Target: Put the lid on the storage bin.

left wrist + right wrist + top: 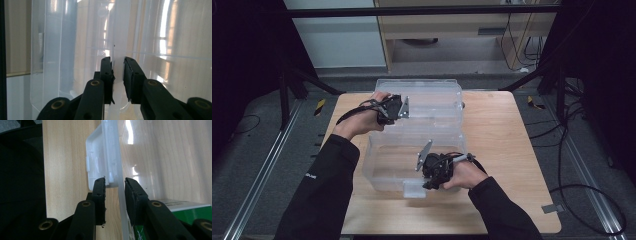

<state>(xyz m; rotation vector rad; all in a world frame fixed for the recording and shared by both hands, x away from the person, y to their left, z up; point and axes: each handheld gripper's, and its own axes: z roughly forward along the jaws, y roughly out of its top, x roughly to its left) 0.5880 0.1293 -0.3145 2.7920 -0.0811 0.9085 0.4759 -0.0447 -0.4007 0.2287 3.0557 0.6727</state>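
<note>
A clear plastic storage box (377, 150) stands on the wooden table (502, 130), its lid (432, 95) swung open toward the far side. My left gripper (401, 109) is at the lid's left end. In the left gripper view the jaws (117, 61) are shut on the lid's translucent edge (119, 30), a pad on each side. My right gripper (428, 185) is at the box's front wall beside the white latch (414, 189). Its jaws (115, 182) straddle that wall (120, 170): the inner pad lies on it and the outer pad's tip meets the latch (96, 162).
A green and white carton (180, 212) shows through the wall, inside the box. Bare wood lies to the right of the box and in front of it. Black frame legs and cables (582, 190) run on the grey floor around the table.
</note>
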